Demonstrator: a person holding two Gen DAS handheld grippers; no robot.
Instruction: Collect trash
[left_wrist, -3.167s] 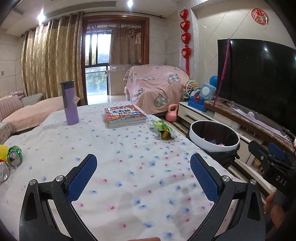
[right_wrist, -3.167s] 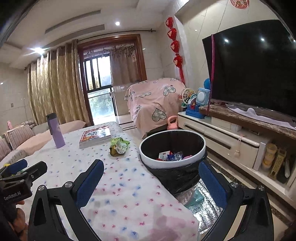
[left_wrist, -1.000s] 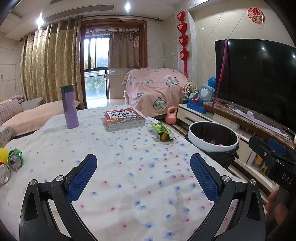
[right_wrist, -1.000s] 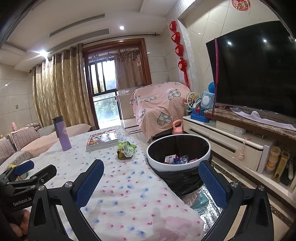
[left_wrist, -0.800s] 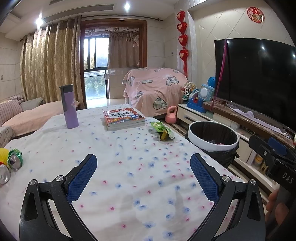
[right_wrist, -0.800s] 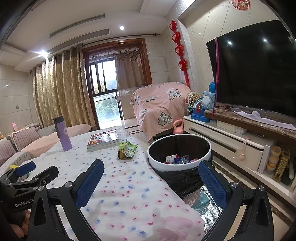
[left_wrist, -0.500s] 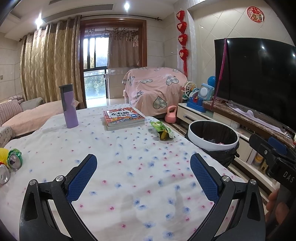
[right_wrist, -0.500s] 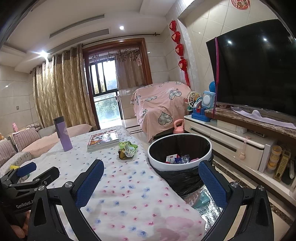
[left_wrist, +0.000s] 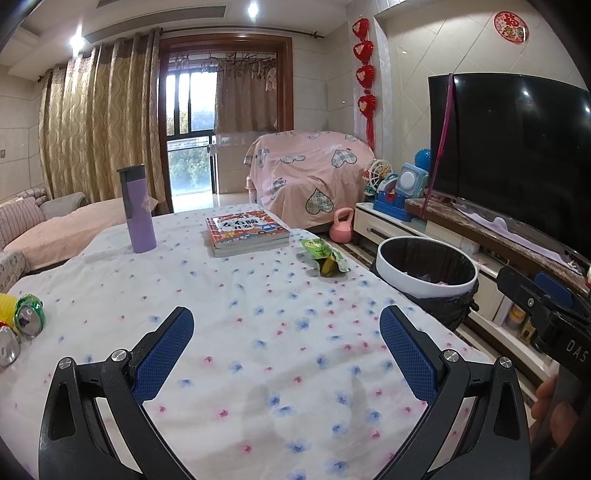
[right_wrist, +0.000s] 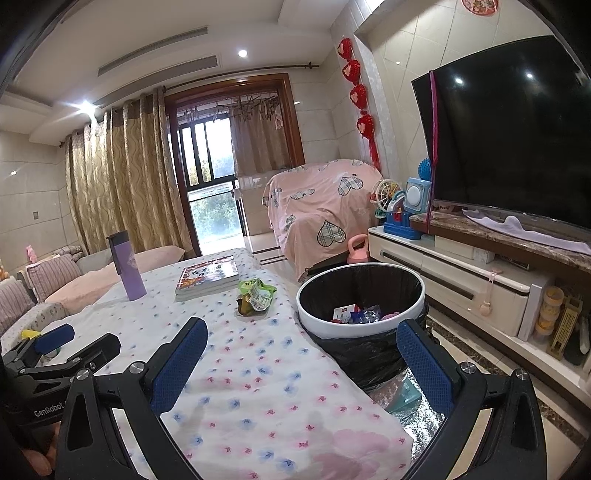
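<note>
A crumpled green snack wrapper (left_wrist: 325, 255) lies near the table's right edge, also in the right wrist view (right_wrist: 255, 296). A white-rimmed trash bin (left_wrist: 424, 286) with a black liner stands on the floor beside the table; the right wrist view shows its rim (right_wrist: 321, 326) and wrappers inside. Crushed cans (left_wrist: 26, 319) lie at the table's left edge. My left gripper (left_wrist: 286, 341) is open and empty above the near tablecloth. My right gripper (right_wrist: 304, 352) is open and empty over the table's right edge, close to the bin.
A purple tumbler (left_wrist: 136, 210) and a stack of books (left_wrist: 245, 230) stand at the far side of the flowered tablecloth (left_wrist: 240, 314). A TV cabinet (right_wrist: 461, 284) with a TV runs along the right. A pink kettlebell (left_wrist: 341, 230) sits on the floor.
Both grippers have risen slightly and drifted a little; the view is nearly steady. Both stay open and empty. Nothing on the table has moved.
</note>
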